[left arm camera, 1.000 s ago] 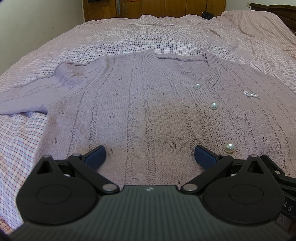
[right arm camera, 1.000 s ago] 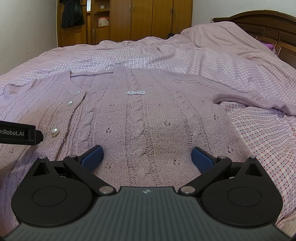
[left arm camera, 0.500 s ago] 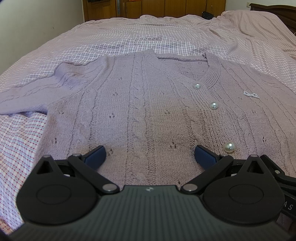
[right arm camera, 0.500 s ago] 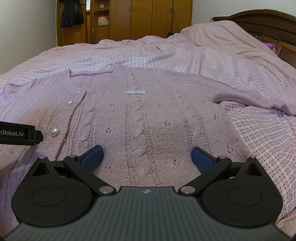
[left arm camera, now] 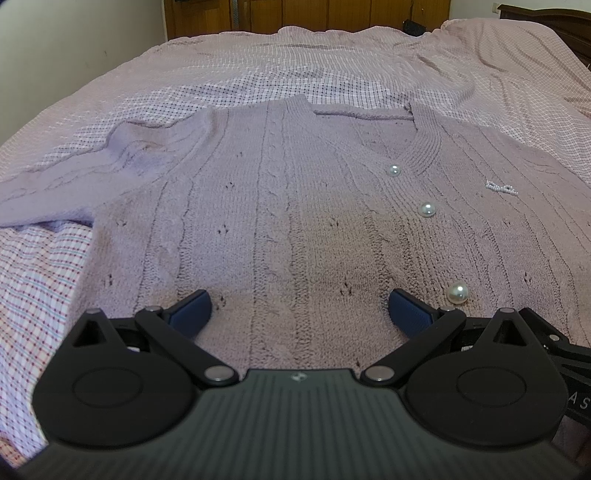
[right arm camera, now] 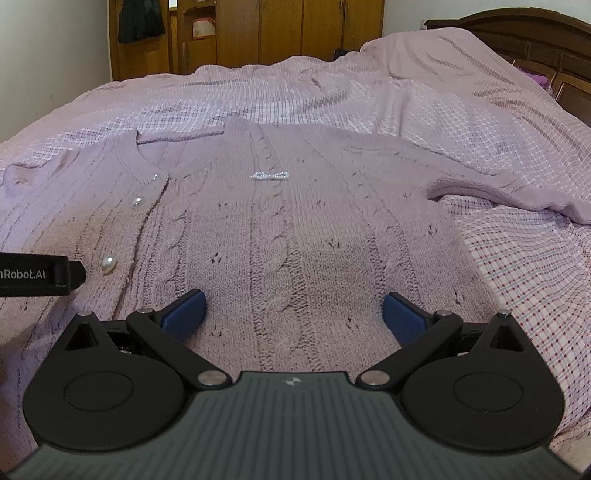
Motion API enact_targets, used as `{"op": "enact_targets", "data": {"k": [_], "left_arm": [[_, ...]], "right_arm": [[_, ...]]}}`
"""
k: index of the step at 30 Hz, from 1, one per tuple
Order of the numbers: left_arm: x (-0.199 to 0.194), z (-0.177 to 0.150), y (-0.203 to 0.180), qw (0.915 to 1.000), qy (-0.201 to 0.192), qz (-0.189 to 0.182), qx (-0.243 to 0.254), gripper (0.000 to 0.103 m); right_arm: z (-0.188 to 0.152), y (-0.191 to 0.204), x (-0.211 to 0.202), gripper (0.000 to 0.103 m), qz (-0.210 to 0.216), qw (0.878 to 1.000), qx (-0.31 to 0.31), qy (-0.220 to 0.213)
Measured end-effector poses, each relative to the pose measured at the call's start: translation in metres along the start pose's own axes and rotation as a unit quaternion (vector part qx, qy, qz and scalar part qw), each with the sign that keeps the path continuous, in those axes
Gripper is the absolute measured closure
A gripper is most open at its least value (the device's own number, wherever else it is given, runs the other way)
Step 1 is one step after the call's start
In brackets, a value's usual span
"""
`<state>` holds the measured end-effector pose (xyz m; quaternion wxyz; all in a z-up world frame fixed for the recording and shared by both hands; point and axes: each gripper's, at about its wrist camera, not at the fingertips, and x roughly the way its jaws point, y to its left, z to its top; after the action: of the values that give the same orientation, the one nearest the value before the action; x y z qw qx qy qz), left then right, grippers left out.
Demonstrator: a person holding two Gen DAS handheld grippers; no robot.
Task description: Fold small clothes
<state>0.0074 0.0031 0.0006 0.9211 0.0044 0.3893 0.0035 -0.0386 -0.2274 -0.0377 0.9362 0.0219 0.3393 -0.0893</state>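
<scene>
Bed: pink-and-white checked bedspread (left arm camera: 332,74) fills both views; rumpled at the far right, flatter near.
Headboard: dark carved wooden headboard (right arm camera: 517,37) at far right in the right wrist view.
Wardrobe: brown wooden wardrobe doors (right arm camera: 295,33) against the far wall.
Garment: lilac cable-knit cardigan (left arm camera: 295,206) lies face up and flat on the bedspread, neckline far, hem near; it spans both views.
Sleeves: left sleeve (left arm camera: 66,184) runs out to the left; right sleeve (right arm camera: 517,195) runs out to the right over the checks.
Left gripper (left arm camera: 299,308): low over the near hem, left of the button line; blue pads (left arm camera: 190,312) spread wide, nothing between them but flat knit.
Right gripper (right arm camera: 293,312): low over the near hem on the right panel; blue pads (right arm camera: 402,314) likewise spread wide, holding nothing. Contact with the knit cannot be told.
Trim: small beaded bow (right arm camera: 269,175) on the right chest panel.
Buttons: round pearl buttons (left arm camera: 426,209) in a line down the front.
</scene>
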Motion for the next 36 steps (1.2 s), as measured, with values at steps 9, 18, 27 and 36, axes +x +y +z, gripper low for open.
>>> {"op": "enact_targets", "data": {"k": [9,18,27,36], "left_arm": [[0.0,0.004,0.003,0.9999,0.009,-0.007,0.0,0.0],[-0.011,0.015,0.008,0.9992,0.026,-0.02,-0.022,0.0],[-0.015,0.019,-0.001,0.9986,0.042,-0.021,-0.024,0.0],[-0.016,0.024,-0.011,0.998,0.056,-0.02,-0.021,0.0]], "right_arm": [[0.01,-0.005,0.001,0.0,0.015,0.999,0.004,0.031],[0.03,-0.046,-0.01,0.0,0.099,0.992,0.056,0.046],[0.064,-0.143,-0.01,0.0,0.104,0.981,0.164,0.024],[0.07,-0.258,0.017,0.0,0.069,0.953,0.295,0.019]]}}
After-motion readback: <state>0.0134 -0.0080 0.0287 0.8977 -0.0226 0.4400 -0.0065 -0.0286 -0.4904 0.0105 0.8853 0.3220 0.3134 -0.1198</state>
